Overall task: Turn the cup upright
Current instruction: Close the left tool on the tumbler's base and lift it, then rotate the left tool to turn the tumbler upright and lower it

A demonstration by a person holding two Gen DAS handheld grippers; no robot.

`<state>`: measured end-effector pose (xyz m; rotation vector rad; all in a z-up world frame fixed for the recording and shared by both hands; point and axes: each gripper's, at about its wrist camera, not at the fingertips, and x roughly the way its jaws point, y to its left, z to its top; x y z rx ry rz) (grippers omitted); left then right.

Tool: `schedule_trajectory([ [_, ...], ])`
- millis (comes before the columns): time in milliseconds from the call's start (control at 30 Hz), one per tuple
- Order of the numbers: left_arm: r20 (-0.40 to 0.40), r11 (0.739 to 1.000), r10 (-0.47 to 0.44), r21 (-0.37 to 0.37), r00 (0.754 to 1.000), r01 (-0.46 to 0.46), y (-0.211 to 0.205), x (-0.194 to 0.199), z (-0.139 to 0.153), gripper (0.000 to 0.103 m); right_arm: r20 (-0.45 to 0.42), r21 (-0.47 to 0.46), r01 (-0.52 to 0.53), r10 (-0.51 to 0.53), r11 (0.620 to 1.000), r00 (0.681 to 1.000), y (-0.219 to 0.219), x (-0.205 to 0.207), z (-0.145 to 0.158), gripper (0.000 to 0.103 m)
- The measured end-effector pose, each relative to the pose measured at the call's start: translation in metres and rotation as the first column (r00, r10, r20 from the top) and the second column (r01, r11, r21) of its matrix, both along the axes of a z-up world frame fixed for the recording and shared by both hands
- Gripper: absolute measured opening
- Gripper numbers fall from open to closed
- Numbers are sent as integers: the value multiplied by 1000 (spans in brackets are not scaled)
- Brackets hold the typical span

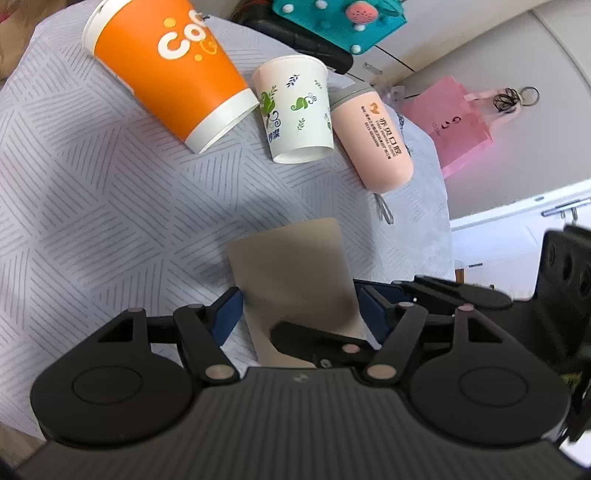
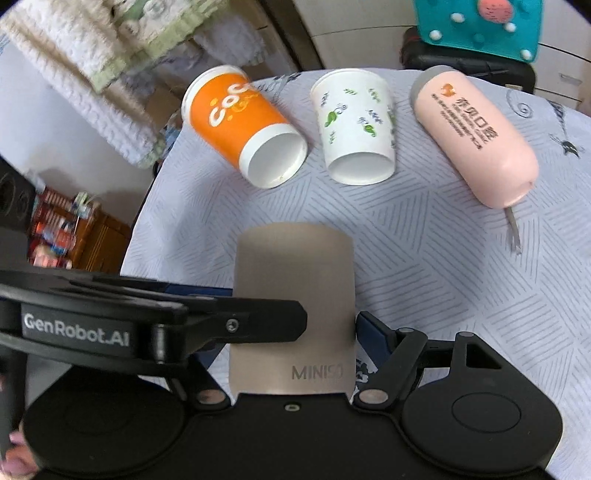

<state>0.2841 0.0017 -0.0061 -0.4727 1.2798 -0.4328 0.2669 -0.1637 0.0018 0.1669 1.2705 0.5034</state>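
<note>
A beige MINISO cup (image 2: 291,295) sits between the jaws of both grippers, just above the patterned cloth; it also shows in the left wrist view (image 1: 295,269). My left gripper (image 1: 299,306) has its blue pads against the cup's sides. My right gripper (image 2: 295,332) grips the same cup, with the left gripper's finger (image 2: 236,321) crossing in front. An orange cup (image 2: 243,125), a white leaf-print cup (image 2: 354,125) and a pink bottle (image 2: 476,136) lie on their sides beyond.
The grey striped tablecloth (image 2: 424,277) covers a round table. A teal bag (image 1: 340,18) and a black case (image 1: 303,40) stand at the far edge. A pink bag (image 1: 458,125) lies on the floor off the table's edge. Towels (image 2: 92,62) hang at left.
</note>
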Motion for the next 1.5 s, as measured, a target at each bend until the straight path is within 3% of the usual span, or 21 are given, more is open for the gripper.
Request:
schedule_trajectory([
  [133, 1, 1000, 1, -6, 1000, -1, 8, -4, 0, 72, 20, -56, -63, 65, 996, 998, 2, -3, 9, 85],
  [333, 2, 998, 15, -53, 1000, -14, 12, -5, -9, 76, -3, -80, -168, 168, 983, 986, 11, 4, 9, 84],
  [467, -10, 993, 21, -118, 1000, -22, 13, -6, -14, 65, -3, -109, -188, 189, 976, 982, 15, 3, 7, 82],
  [633, -21, 992, 46, -118, 999, -49, 12, -5, -13, 66, -15, -111, -183, 182, 977, 983, 16, 8, 6, 82],
  [733, 11, 995, 37, -96, 999, -36, 7, -10, -11, 66, 14, -123, -187, 190, 975, 982, 19, 2, 7, 82],
  [833, 145, 998, 19, -60, 989, -10, 2, -26, -1, 66, 124, -123, -169, 184, 978, 975, 15, -15, 11, 82],
  [933, 334, 1000, -2, 10, 943, -1, -6, -48, 15, 66, 293, -94, -148, 170, 984, 941, 6, -39, 17, 81],
  [1033, 476, 998, -55, 62, 878, 30, -13, -67, 21, 66, 472, -62, -124, 138, 990, 871, -5, -67, 17, 79],
  [1133, 511, 996, -83, 65, 856, 58, -15, -75, 13, 66, 566, -22, -81, 79, 996, 821, -17, -88, 3, 77],
  [1200, 563, 993, -112, 84, 819, 78, -19, -82, 8, 66, 645, -11, -46, 43, 999, 763, -20, -105, -9, 76],
  [1367, 686, 987, -152, 147, 712, 70, -31, -103, -1, 66, 735, -11, -1, 9, 1000, 678, -22, -120, -27, 76],
  [1500, 711, 977, -206, 194, 673, 94, -36, -111, -5, 66, 778, -62, 12, 41, 998, 627, -19, -131, -33, 76],
])
